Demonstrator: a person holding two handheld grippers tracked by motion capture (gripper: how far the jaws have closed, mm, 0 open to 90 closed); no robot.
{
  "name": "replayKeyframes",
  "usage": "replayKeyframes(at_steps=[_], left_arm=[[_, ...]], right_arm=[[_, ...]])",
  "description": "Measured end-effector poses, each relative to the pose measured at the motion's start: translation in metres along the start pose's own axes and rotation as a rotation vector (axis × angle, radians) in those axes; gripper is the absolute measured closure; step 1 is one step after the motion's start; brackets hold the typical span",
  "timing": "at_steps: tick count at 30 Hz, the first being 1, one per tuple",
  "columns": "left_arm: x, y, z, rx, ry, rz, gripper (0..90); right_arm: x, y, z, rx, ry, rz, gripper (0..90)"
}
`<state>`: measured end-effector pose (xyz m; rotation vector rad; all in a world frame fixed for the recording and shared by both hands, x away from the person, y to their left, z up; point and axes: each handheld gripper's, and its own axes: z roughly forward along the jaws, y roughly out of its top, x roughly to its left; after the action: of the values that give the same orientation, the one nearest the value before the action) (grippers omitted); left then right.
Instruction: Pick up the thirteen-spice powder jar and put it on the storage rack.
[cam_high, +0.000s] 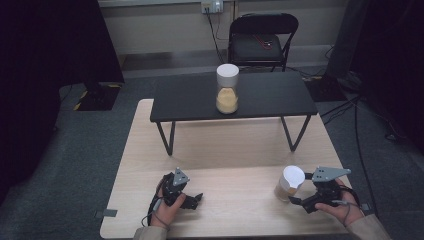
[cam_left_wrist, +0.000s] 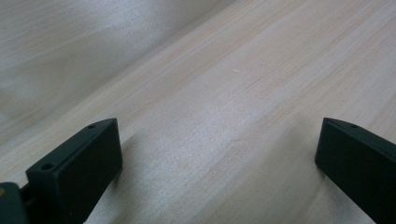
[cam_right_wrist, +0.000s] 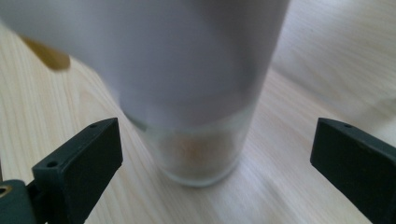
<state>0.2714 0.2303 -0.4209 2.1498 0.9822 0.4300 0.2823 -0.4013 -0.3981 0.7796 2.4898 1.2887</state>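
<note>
Your right gripper (cam_high: 296, 199), lower right of the frame, has its jaws spread wide either side of a clear cylindrical jar (cam_high: 289, 183) with a white lid (tan contents, blurred up close), not clamping it. Your left gripper (cam_high: 196, 198), lower left, gapes empty over pale wood-grain tabletop (cam_high: 240, 200). A second jar (cam_high: 227, 89) stands upper centre on the matte black bench (cam_high: 270, 95).

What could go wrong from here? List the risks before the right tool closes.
1. The near jar stands between the open jaws of the right tool and looks off-centre in the right gripper view; closing unevenly could tip it.
2. It sits near the wooden table's right edge, so a push might send it off.
3. Its white lid is wider than the glass; gripping there may slip.
</note>
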Motion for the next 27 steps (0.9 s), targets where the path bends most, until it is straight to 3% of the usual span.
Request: replayKeyframes(at_steps=[10, 27], left_arm=[[0.000, 0.000, 0.000, 0.000, 0.000, 0.000, 0.0], [0.000, 0.000, 0.000, 0.000, -0.001, 0.001, 0.0]], right_arm=[[-0.005, 0.005, 0.010, -0.036, 0.037, -0.017, 3.5], [-0.005, 0.005, 0.021, -0.072, 0.070, -0.078, 23.5]])
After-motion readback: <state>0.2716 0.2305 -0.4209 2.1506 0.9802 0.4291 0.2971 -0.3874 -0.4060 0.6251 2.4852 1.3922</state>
